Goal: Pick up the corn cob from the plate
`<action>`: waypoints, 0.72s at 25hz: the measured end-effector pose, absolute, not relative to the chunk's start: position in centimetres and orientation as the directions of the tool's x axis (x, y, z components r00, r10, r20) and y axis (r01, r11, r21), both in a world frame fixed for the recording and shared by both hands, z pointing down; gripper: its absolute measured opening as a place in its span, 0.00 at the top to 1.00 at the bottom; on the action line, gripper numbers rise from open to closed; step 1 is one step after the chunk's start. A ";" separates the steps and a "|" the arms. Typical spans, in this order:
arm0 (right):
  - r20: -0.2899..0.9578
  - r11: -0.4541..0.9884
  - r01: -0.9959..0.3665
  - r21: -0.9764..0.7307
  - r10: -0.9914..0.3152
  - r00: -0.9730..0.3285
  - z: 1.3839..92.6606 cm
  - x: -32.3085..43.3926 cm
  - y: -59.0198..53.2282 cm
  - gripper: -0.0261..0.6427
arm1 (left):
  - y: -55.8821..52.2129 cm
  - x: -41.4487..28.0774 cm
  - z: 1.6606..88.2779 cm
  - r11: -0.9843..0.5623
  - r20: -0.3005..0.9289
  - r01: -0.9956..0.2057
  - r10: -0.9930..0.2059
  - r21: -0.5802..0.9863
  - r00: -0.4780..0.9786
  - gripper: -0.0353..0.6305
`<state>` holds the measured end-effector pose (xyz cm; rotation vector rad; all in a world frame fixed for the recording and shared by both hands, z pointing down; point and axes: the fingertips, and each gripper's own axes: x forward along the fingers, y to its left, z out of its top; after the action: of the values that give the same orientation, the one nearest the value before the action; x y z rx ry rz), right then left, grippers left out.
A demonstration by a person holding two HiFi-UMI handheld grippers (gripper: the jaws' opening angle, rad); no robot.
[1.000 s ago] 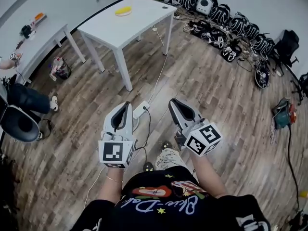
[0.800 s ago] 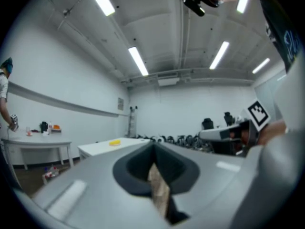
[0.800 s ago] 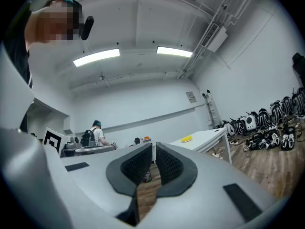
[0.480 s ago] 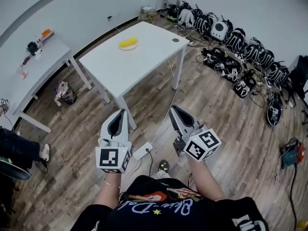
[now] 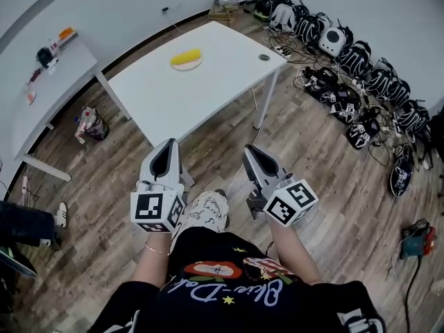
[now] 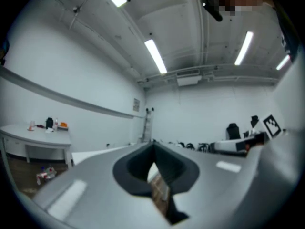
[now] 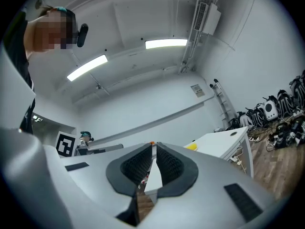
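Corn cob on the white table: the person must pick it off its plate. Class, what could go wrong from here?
1. The left gripper and right gripper are both shut and empty; if not opened in time, they could knock the corn cob off its plate.
2. The plate sits toward the far side of the table, so the reach across may be long and unsteady.

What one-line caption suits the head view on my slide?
Left gripper and right gripper, both shut and empty, held before a white table with a corn cob on a plate.
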<state>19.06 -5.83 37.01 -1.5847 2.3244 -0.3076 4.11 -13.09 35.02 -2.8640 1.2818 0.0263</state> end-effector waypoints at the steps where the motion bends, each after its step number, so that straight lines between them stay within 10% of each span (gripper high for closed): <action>1: -0.137 0.372 -0.863 -0.341 -0.928 -0.346 36.9 19.4 -7.3 0.94 | -14.6 4.8 35.0 -0.670 -0.018 -0.742 -0.742 -0.007 0.670 0.95; 18: -0.036 0.564 -0.819 -0.100 -0.825 -0.564 36.3 22.7 -48.6 0.94 | -49.5 13.2 36.1 -0.703 -0.024 -0.711 -0.710 -0.032 0.703 0.95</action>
<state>22.71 -48.58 36.29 -1.4262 2.7084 -0.1100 13.19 -49.45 36.13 -2.8635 1.1951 0.0152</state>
